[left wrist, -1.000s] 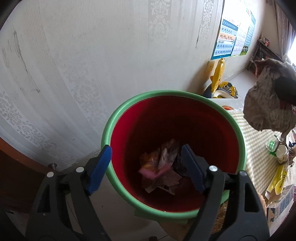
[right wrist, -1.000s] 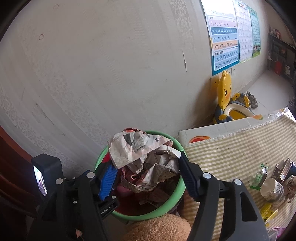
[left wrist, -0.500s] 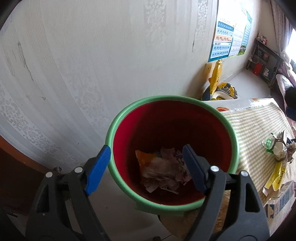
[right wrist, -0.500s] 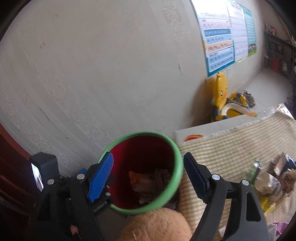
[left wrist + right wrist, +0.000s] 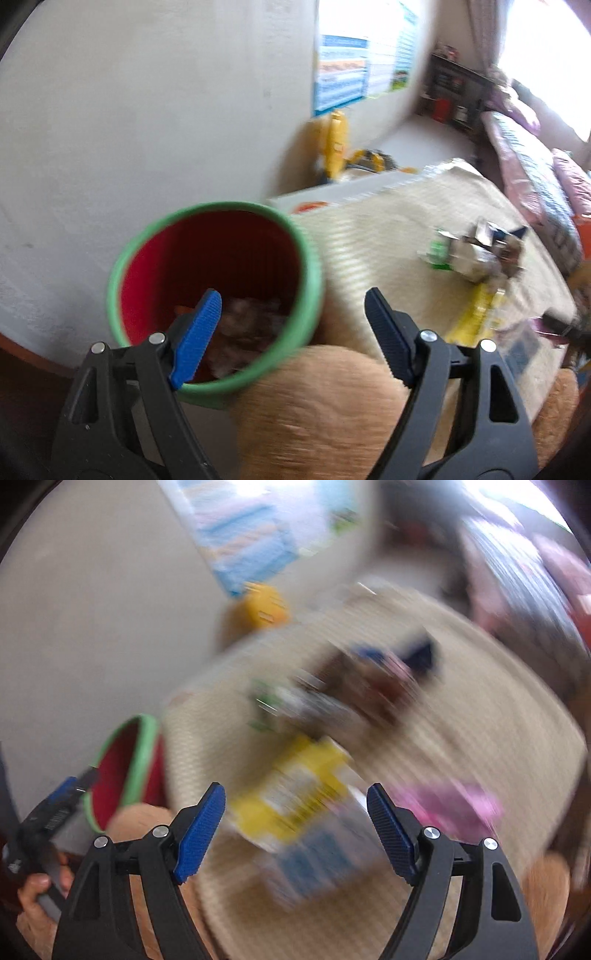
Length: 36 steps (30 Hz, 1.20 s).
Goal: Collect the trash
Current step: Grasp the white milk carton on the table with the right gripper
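A red bin with a green rim (image 5: 310, 258) stands by the wall and holds crumpled paper trash (image 5: 247, 325); it also shows at the left of the right wrist view (image 5: 144, 746). My left gripper (image 5: 291, 332) is open and empty over the bin's right rim. My right gripper (image 5: 295, 823) is open and empty above the checked table (image 5: 498, 716), over a blurred yellow packet (image 5: 295, 794). More trash lies there: a crumpled pile (image 5: 476, 254), a pink wrapper (image 5: 450, 805) and a blue box (image 5: 317, 856).
A tan plush toy (image 5: 325, 410) lies at the table's near edge below my left gripper. A yellow child's seat (image 5: 340, 147) stands on the floor by the wall under a poster (image 5: 354, 74). A sofa (image 5: 535, 162) is at the far right.
The crumpled newspaper left my right gripper and lies in the bin. Both grippers have swung right, away from the bin toward the table; the right view is motion-blurred.
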Each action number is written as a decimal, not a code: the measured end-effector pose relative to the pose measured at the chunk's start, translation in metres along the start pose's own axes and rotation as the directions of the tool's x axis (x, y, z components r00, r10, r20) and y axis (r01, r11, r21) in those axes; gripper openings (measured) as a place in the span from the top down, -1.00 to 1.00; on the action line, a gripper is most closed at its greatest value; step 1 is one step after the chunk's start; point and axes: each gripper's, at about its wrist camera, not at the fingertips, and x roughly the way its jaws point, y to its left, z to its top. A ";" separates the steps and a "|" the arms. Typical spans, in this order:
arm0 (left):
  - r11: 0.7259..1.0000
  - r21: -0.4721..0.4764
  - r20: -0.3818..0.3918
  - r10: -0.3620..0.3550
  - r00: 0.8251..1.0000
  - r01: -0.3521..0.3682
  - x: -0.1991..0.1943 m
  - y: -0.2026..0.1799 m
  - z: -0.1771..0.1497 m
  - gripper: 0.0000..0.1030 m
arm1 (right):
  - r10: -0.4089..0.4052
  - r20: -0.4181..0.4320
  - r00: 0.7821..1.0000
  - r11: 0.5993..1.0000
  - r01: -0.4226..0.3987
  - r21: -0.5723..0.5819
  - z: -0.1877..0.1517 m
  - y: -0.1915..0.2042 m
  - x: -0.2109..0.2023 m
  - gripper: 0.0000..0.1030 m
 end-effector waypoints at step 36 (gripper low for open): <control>0.891 0.353 -0.346 -0.159 0.925 0.285 0.082 -0.185 -0.038 -0.38 | 0.104 -0.150 0.983 0.989 -0.118 -0.094 -0.049 -0.052 -0.015 -0.21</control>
